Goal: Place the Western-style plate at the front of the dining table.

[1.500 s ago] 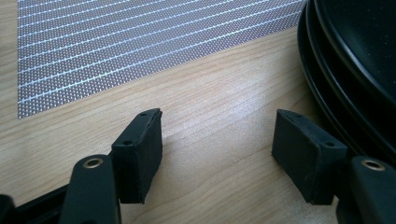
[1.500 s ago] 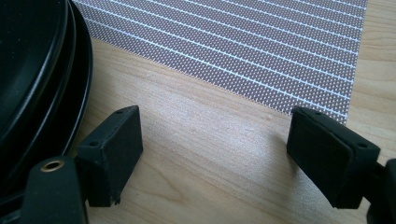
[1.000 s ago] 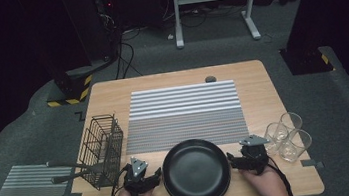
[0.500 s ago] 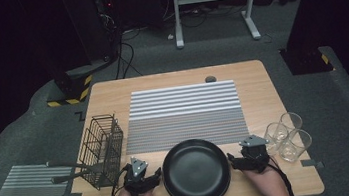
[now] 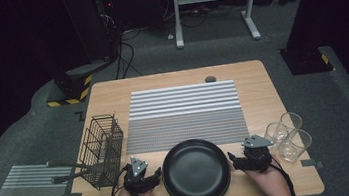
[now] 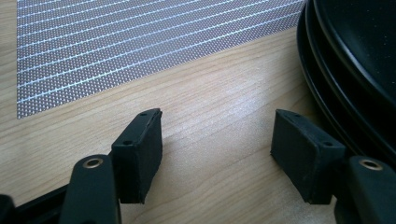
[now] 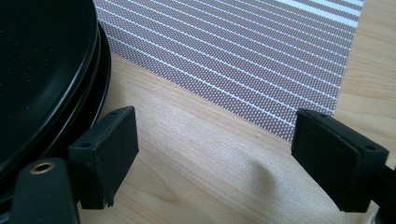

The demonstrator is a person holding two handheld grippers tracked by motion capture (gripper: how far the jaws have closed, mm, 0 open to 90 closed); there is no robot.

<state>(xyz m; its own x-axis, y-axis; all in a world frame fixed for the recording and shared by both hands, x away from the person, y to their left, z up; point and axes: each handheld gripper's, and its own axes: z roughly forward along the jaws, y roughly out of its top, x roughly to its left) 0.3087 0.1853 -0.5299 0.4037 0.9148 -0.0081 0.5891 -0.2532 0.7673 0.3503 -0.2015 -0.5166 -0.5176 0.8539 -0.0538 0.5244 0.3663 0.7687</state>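
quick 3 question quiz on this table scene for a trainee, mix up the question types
1. True or false: the left gripper is clamped on the stack of round black plates.
2. Where does the black wire basket stand? A) left of the striped grey placemat B) on the plates C) beside the clear drinking glasses
3. Fill in: the right gripper sits between the plates and the ____.

Key
1. False: its jaws stand open over bare wood, the plates beside them.
2. A
3. glasses
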